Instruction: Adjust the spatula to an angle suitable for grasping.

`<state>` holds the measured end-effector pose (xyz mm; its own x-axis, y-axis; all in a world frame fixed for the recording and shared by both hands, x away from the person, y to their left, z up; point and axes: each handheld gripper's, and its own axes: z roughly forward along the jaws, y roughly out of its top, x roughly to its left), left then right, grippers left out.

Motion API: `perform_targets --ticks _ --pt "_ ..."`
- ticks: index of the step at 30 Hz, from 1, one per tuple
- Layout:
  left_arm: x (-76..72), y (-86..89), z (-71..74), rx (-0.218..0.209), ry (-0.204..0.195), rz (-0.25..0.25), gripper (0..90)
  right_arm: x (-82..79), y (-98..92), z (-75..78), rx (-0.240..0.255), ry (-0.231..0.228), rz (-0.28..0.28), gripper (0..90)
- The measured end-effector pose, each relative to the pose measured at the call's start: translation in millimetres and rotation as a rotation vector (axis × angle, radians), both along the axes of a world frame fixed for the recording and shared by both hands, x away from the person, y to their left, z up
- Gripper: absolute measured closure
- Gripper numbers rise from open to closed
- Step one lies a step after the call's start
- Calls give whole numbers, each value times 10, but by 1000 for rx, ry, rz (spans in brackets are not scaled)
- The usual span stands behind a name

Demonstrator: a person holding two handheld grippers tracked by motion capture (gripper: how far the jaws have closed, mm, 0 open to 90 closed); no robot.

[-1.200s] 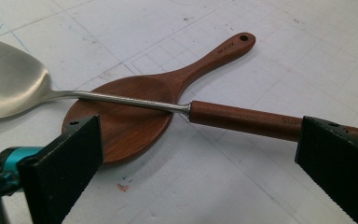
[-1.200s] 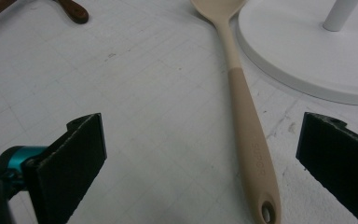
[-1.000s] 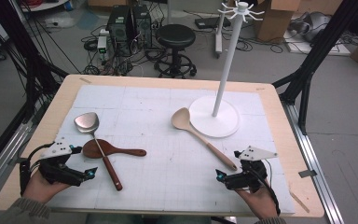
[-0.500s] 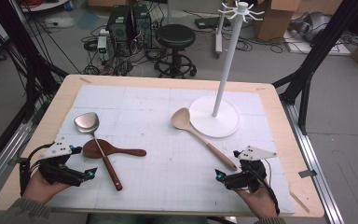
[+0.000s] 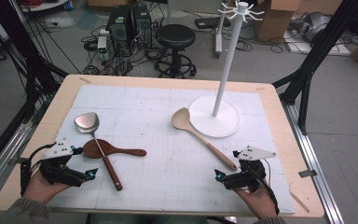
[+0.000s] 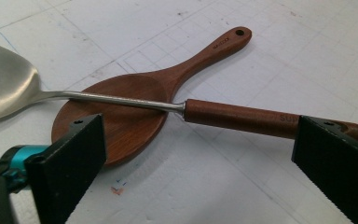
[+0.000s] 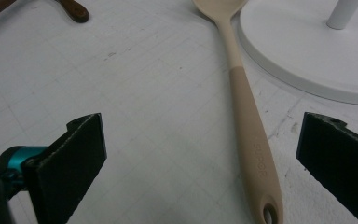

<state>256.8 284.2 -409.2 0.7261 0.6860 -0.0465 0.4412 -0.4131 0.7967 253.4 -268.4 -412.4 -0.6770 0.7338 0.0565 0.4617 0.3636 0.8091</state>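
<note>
table (image 5: 279, 116) | white mat (image 5: 135, 100) | metal spatula (image 5: 86, 122) | dark wooden spoon (image 5: 100, 149) | pale spoon (image 5: 182, 119) | white stand (image 5: 214, 122)

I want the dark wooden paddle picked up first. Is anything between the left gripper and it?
Yes. The metal spatula lies across the dark wooden paddle, its shaft resting on the paddle's bowl. The left gripper is open, nearer the spatula's handle.

The right gripper (image 7: 200, 163) has its two black fingers (image 7: 74, 158) spread wide, nothing between them but white gridded worktop (image 7: 135, 93). A beige spoon (image 7: 247, 126) lies between them, handle end nearest, its hanging hole at the bottom edge. The white stand base (image 7: 307, 60) sits just beside it, perhaps touching. A dark brown handle tip (image 7: 74, 10) shows top left.
</note>
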Motion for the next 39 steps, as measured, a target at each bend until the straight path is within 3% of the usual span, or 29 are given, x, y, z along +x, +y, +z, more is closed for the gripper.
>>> perform_targets --ticks 7,13,18,24,28,31,39 --pt "20 -17 -14 8 15 -15 121 -1 1 1 0 -6 2 4" --pt "79 -21 -43 19 45 -27 271 -12 1 5 -1 -7 0 4" --pt "105 -23 -49 29 46 -24 360 -22 6 11 -3 -7 1 4" --pt "140 -58 -55 58 49 -17 530 -38 0 16 -2 -9 0 4" --pt "158 -96 -81 103 51 -20 643 -42 -9 19 -2 -11 -2 4" --pt "176 -114 -108 130 60 -22 675 -41 -4 17 0 -11 -1 4" --pt "182 -173 -148 169 84 -60 869 -38 4 17 3 -8 5 4"
